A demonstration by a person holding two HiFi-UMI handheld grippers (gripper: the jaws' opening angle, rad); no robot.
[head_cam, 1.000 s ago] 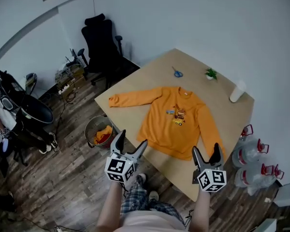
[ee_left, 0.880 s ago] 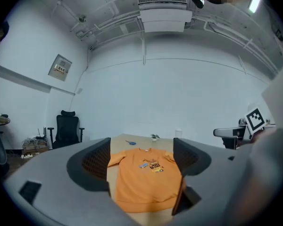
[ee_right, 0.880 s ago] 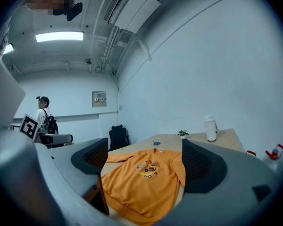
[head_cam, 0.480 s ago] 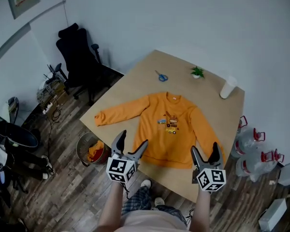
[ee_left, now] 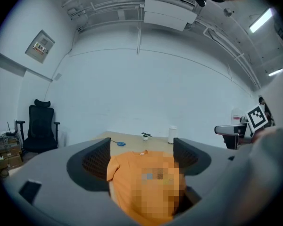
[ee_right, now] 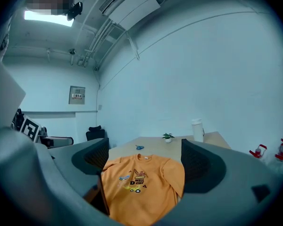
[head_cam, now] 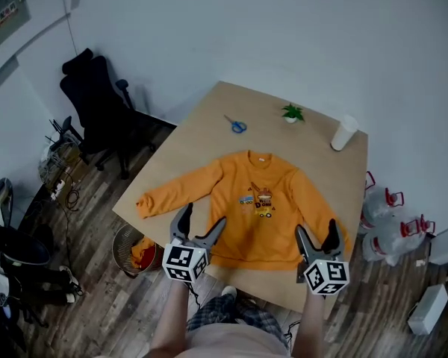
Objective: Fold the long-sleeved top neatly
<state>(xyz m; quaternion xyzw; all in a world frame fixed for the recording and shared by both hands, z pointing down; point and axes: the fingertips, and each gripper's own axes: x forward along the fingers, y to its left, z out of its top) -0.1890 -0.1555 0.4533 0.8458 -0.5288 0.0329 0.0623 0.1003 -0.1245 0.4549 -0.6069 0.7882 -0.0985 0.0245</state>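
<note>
Left gripper (head_cam: 201, 216) and right gripper (head_cam: 316, 230) hovered with jaws spread wide and empty above the desk's (head_cam: 209, 136) near edge, clear of the orange long-sleeved top (head_cam: 257, 200). It lay flat, print up, hem toward that edge, one sleeve stretched toward the left corner, the other alongside its body.

Office-type room: black swivel chair (head_cam: 97, 95), big wooden table (head_cam: 201, 136), wall electrical panel (head_cam: 5, 11), ceiling air-conditioner (ee_left: 170, 11), tube light (ee_left: 260, 20).

Orange top (ee_right: 142, 192): chest print reads "WELL", below likely "DONE"; wall panel (ee_right: 77, 95) print illegible.
</note>
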